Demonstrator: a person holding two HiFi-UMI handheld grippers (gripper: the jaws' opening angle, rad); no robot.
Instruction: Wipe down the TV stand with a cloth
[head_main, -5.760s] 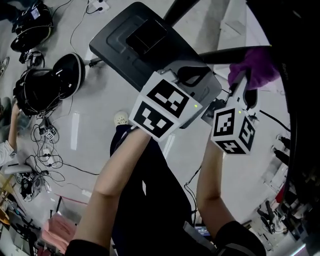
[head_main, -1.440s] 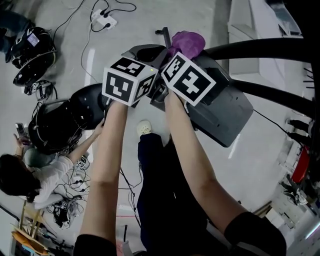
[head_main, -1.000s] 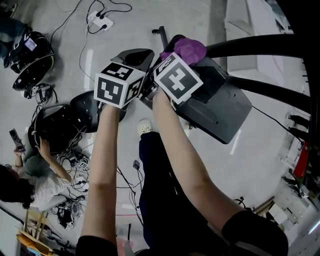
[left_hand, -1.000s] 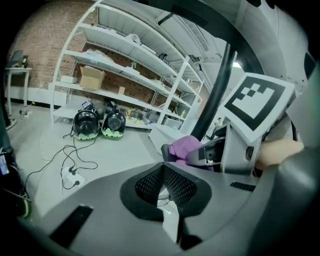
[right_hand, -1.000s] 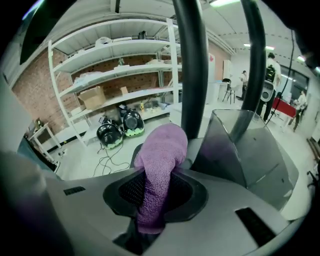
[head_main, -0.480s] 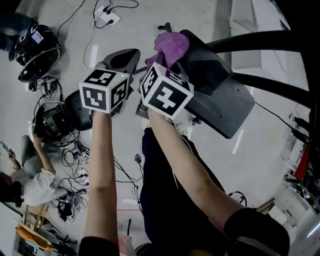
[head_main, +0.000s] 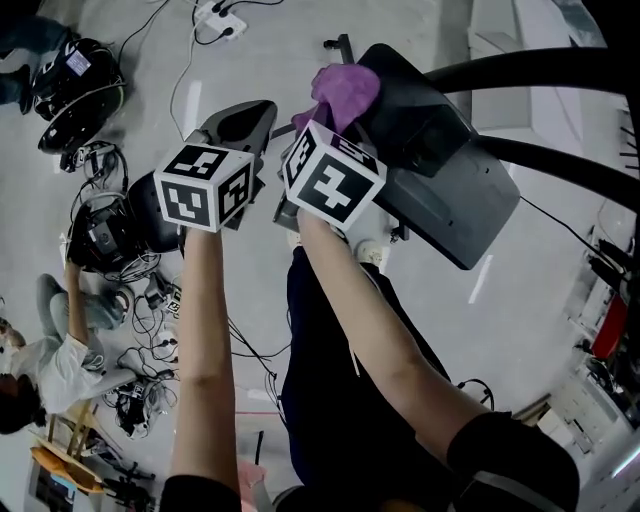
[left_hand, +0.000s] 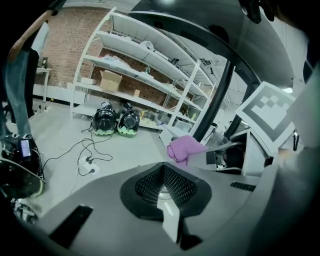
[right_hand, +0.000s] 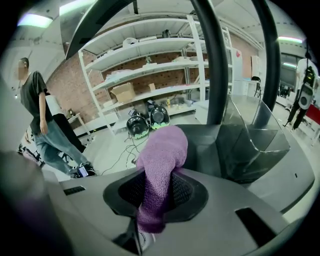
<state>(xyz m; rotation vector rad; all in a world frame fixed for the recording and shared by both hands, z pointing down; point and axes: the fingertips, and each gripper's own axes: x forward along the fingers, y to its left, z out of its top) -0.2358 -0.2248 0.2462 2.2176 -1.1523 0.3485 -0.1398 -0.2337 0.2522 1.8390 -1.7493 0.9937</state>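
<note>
The purple cloth (head_main: 345, 95) is pinched in my right gripper (head_main: 318, 128) and rests against the left end of the dark grey TV stand base (head_main: 450, 190). Two black poles (head_main: 540, 70) rise from that base. In the right gripper view the cloth (right_hand: 161, 165) hangs through the shut jaws of the right gripper (right_hand: 159, 194), in front of the base (right_hand: 240, 145) and the poles (right_hand: 215, 65). My left gripper (head_main: 240, 125) is held beside it, off the base, over the floor. The left gripper (left_hand: 164, 189) has its jaws together with nothing in them; the cloth (left_hand: 185, 148) shows beyond it.
A person sits on the floor (head_main: 60, 360) at the lower left among cables (head_main: 140, 310). Black helmet-like devices (head_main: 70, 70) and a power strip (head_main: 215, 10) lie on the floor. White shelving (left_hand: 145, 65) lines the brick wall. Another person stands nearby (right_hand: 42, 120).
The right gripper and the cloth have slid from the right side of the stand base to its left end. In the last half second both grippers barely shifted.
</note>
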